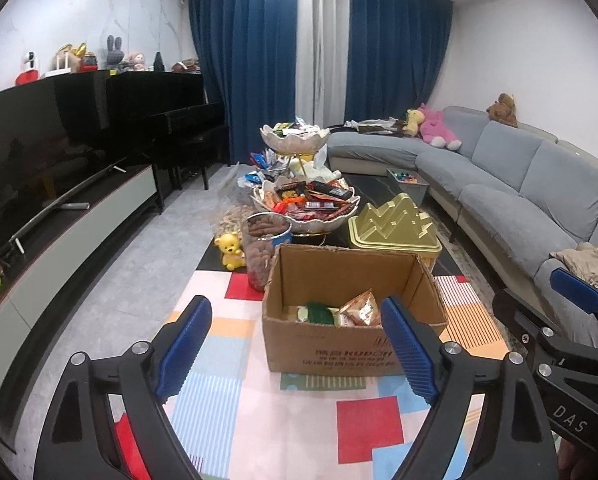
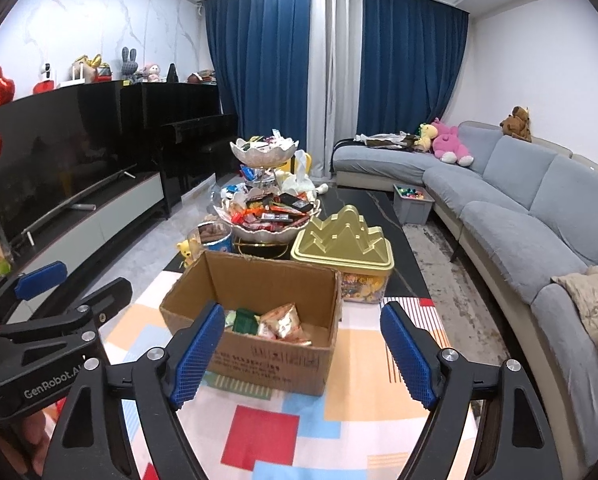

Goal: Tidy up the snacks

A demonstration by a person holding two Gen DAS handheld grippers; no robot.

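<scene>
1. we hold the left gripper (image 1: 295, 350) over the patchwork cloth (image 1: 363, 432), its blue pads (image 1: 185, 348) spread wide with nothing between them.
2. our right gripper (image 2: 303, 356) hangs just beside it, its blue pads (image 2: 197, 352) also far apart and empty; from the left wrist view we see its black frame at the right edge.
3. the cardboard box (image 1: 351, 344) stands open on the cloth just ahead of both grippers, flaps up.
4. inside the box lie a few snack packets: an orange-and-white packet (image 2: 285, 322) leaning against a green packet (image 2: 246, 320), all low on the box floor.
5. behind the box, touching or nearly touching its back wall, stands a clear jar of brown nuts (image 1: 267, 248) with a blue rim, and a small yellow bear figure (image 1: 231, 250) beside it.
6. to the right of the jar sits a gold mountain-shaped tin (image 2: 341, 240), close to the box's far right corner.
7. further back rises a two-tier white bowl stand (image 1: 305, 216), both tiers heaped with wrapped snacks (image 1: 319, 196).
8. a grey sofa (image 1: 519, 184) runs along the right, a black television (image 2: 59, 152) along the left.
</scene>
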